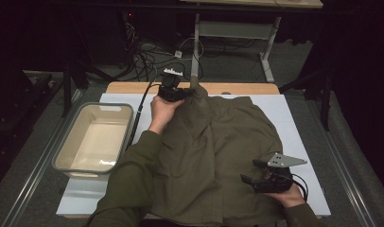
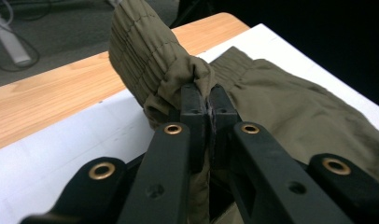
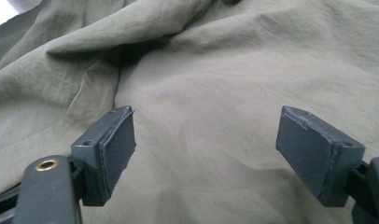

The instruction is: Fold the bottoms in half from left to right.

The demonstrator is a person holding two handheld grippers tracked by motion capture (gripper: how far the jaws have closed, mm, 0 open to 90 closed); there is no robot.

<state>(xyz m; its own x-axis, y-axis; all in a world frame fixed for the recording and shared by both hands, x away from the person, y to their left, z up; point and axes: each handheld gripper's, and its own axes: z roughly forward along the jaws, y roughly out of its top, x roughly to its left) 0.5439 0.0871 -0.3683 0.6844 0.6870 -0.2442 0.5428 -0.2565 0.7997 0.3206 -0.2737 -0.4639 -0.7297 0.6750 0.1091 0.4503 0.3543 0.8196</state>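
Backdrop: dark room, cables on the floor beyond a wooden tabletop (image 1: 133, 87) covered by a white mat (image 1: 294, 123).
Garment: olive-green shorts or trousers (image 1: 218, 156), spread over the mat's middle; exact type can't be settled from these views.
Waistband: elasticated, gathered band (image 2: 145, 56) at the far edge, lifted clear of the mat at its left corner.
Left gripper: (image 1: 173, 92) jaws clenched on a pinch of waistband fabric, seen pressed together in the left gripper view (image 2: 208, 116).
Why held so: corner judged to be raised for a fold or a straightening pull; the band gives a firm edge to grip.
Right gripper: (image 1: 256, 172) jaws released and set wide, hovering over the near right part of the cloth; nothing lies between the pads (image 3: 115, 149).
Why placed so: likely poised to pin or pick the lower hem while the far corner is lifted.
Bin: pale plastic tub (image 1: 93, 139) left of the garment, apart from it; appears empty.
Hidden: near hem cut off by the frame bottom and a green sleeve (image 1: 128, 189); leg layout lost in the folds.
Unclear: whether one or more layers are pinched.
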